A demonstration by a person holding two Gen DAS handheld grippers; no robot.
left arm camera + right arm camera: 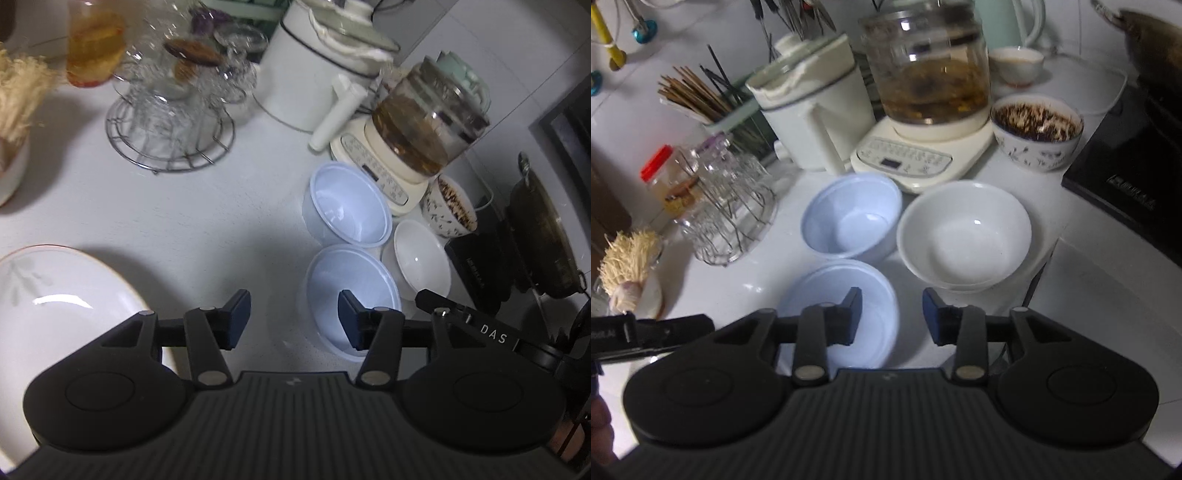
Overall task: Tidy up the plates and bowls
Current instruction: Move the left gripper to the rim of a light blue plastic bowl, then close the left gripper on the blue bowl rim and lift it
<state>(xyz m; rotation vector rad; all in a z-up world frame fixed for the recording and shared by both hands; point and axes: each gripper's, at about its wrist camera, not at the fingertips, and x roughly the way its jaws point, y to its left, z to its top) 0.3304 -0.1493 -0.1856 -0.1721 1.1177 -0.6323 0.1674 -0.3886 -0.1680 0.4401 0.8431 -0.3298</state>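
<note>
Two pale blue bowls and a white bowl stand together on the white counter. In the right wrist view the far blue bowl (851,218) is centre, the white bowl (964,234) to its right, the near blue bowl (842,306) under my left finger. My right gripper (891,315) is open and empty above the near bowl's right rim. In the left wrist view my left gripper (294,319) is open and empty; its right finger overlaps the near blue bowl (351,280). A white plate (55,295) with a gold rim lies at lower left. The far blue bowl (345,205) and white bowl (421,258) lie beyond.
A glass kettle on a cream base (923,122), a patterned bowl (1038,136), a white pot (816,110), a wire rack of glasses (727,206) and a jar (670,181) crowd the back. A black cooktop (1126,177) with a wok (543,236) lies right.
</note>
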